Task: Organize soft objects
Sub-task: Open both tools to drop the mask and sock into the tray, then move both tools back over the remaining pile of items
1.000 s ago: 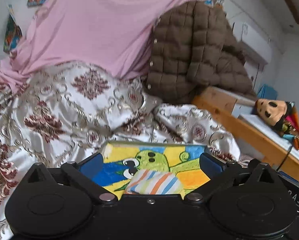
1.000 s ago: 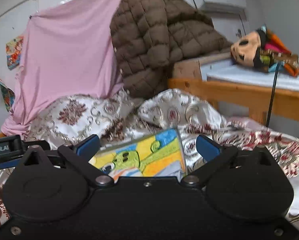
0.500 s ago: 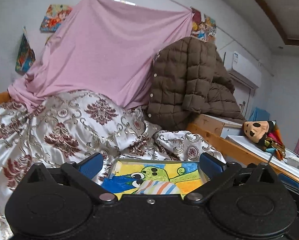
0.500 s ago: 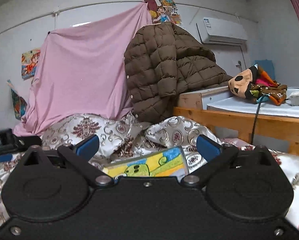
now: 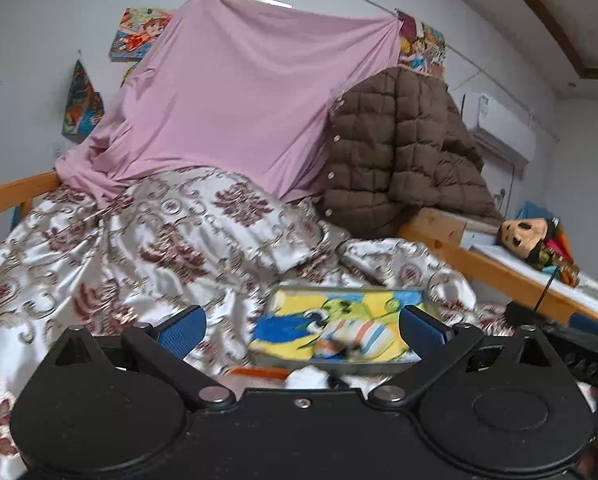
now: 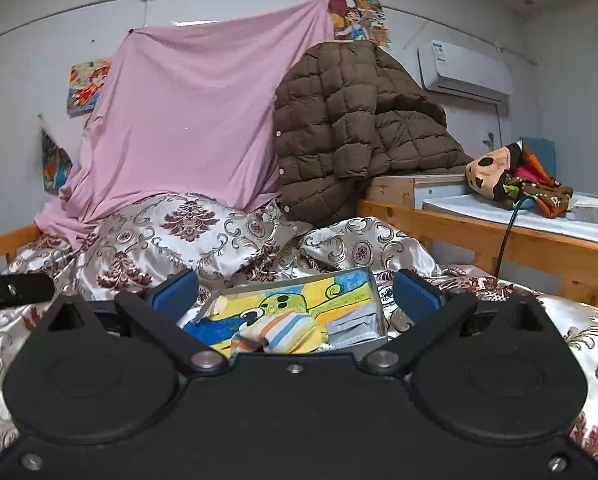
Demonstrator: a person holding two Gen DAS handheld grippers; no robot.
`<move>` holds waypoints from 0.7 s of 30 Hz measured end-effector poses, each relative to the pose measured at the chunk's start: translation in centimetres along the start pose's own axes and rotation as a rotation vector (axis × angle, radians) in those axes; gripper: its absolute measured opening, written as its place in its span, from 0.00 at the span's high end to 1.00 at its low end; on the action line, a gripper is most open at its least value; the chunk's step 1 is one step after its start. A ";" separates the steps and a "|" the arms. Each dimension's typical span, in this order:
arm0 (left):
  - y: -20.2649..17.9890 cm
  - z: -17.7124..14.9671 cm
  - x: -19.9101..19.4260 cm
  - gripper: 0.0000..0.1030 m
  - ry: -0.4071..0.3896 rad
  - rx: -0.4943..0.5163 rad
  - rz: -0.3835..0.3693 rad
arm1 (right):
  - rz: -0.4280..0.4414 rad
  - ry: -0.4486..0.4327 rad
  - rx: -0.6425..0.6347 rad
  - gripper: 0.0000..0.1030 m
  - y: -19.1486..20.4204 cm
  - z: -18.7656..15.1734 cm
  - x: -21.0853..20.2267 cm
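A shallow tray (image 5: 351, 291) with a cartoon-print bottom lies on the patterned bedspread (image 5: 147, 240). A striped sock (image 5: 355, 336) lies in it. In the right wrist view the tray (image 6: 373, 280) holds the striped sock (image 6: 279, 330) and a grey folded cloth (image 6: 353, 326). My left gripper (image 5: 299, 328) is open and empty, just in front of the tray. My right gripper (image 6: 295, 292) is open and empty, with the tray between its fingers' line of sight. A white soft item (image 5: 307, 378) and an orange-edged one (image 5: 259, 372) lie close under the left gripper.
A pink sheet (image 5: 239, 100) hangs behind the bed. A brown quilted jacket (image 6: 351, 128) is draped over a wooden frame (image 6: 479, 236). A plush doll (image 6: 511, 178) lies on the white surface to the right. A black cable (image 6: 511, 232) hangs there.
Both grippers have pulled back and tilted up from the tray, so more of the room shows. The sock stays in the tray. Both stay open.
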State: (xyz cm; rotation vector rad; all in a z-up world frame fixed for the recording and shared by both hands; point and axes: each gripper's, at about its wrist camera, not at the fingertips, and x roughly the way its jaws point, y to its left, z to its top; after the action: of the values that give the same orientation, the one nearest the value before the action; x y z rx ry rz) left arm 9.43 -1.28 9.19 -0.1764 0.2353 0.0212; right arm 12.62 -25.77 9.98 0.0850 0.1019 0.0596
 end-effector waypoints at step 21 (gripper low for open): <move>3.3 -4.0 -2.4 0.01 0.101 0.012 0.176 | -0.025 0.039 -0.196 0.01 4.1 -1.4 -4.7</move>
State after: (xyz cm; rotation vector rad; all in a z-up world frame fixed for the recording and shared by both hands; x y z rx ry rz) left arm 6.02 1.28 5.37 -0.1444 0.3513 0.1855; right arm 7.61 -21.90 9.41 -0.1135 0.1357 0.0457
